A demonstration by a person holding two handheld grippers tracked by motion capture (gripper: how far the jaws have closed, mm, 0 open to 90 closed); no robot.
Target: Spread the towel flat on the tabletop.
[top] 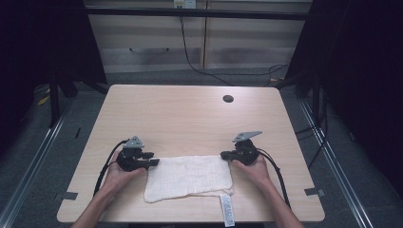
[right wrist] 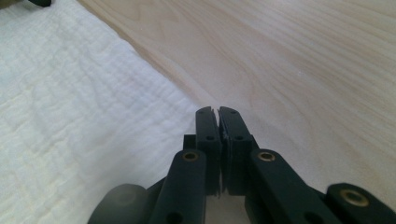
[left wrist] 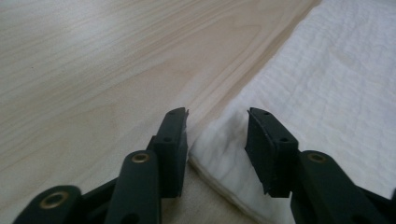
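Note:
A white crinkled cloth (top: 189,176) lies folded flat at the front middle of the table, and a white label (top: 227,209) sticks out from its front edge. My left gripper (top: 154,162) is at the cloth's far left corner. Its jaws stand open on either side of that corner (left wrist: 215,140), low over the wood. My right gripper (top: 223,155) is at the far right corner. There the jaws are pressed together (right wrist: 218,116) along the cloth's edge (right wrist: 140,107), with a sliver of white between them low down.
The light wooden table (top: 190,116) stretches bare beyond the cloth, with a round cable hole (top: 228,99) at the far right. Cables trail from both grippers over the front edge. Dark curtains and a cabinet stand behind the table.

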